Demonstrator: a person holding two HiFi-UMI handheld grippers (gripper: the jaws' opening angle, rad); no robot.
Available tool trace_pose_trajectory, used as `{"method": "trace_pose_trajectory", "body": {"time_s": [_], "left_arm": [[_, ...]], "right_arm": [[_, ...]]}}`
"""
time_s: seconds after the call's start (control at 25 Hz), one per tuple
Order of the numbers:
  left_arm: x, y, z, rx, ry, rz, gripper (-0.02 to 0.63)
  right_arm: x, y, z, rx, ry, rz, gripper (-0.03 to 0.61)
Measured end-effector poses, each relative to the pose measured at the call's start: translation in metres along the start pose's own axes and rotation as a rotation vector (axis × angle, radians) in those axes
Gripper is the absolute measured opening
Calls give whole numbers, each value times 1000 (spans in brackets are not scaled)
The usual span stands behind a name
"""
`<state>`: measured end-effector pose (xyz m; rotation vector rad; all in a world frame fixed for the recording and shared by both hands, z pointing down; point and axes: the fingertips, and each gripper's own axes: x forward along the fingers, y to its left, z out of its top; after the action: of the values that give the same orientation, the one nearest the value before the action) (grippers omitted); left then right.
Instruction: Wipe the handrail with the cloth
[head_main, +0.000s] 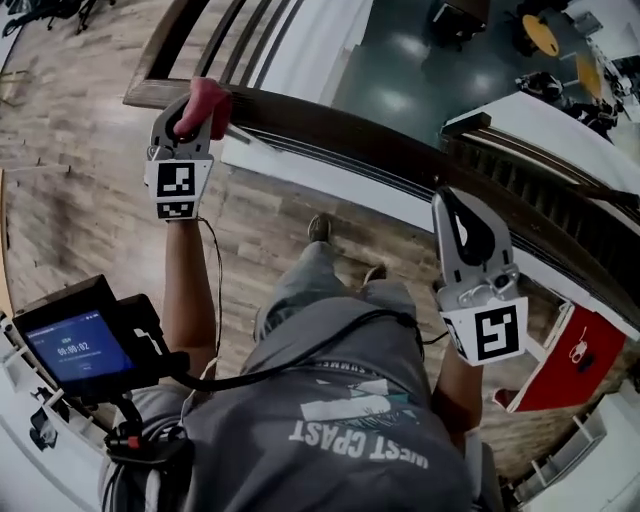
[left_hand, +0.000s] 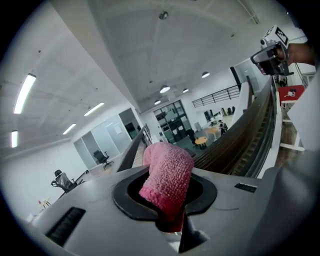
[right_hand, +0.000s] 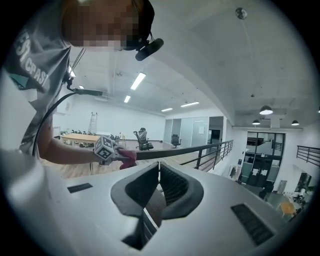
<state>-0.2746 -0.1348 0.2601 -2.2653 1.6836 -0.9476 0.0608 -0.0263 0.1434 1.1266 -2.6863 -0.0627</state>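
A dark wooden handrail (head_main: 360, 140) runs from upper left to right across the head view. My left gripper (head_main: 195, 112) is at its left end, shut on a pink cloth (head_main: 207, 100) that rests against the rail's top. In the left gripper view the cloth (left_hand: 167, 175) bulges out between the jaws, with the rail (left_hand: 240, 142) stretching away to the right. My right gripper (head_main: 452, 203) hovers near the rail further right, shut and holding nothing. In the right gripper view its jaws (right_hand: 159, 170) meet, and the rail (right_hand: 175, 151) leads to the cloth (right_hand: 128, 156).
Beyond the rail is a drop to a lower floor (head_main: 430, 70) with tables. Metal balusters (head_main: 590, 230) stand under the rail. A red box (head_main: 562, 365) sits at lower right. A device with a lit screen (head_main: 78, 345) hangs at the person's chest.
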Motion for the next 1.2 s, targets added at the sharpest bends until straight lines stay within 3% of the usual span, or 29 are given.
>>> {"method": "trace_pose_trajectory", "body": {"time_s": [0.2,0.6,0.96,1.2], "left_arm": [[-10,-42,9,58,44,-61,81],[-9,-108,57,103,-37,-156,67],[-5,-122,61,99,-31,-205,67],[7,-96,31,66,33,-150,66]], "right_arm": [[0,10,-8,4,47,40,8],[-2,6,-13,12,44,36,8],[-18,-4,-14,22,38,-18,8],[-15,-4,-20,39,46,-5,8]]}}
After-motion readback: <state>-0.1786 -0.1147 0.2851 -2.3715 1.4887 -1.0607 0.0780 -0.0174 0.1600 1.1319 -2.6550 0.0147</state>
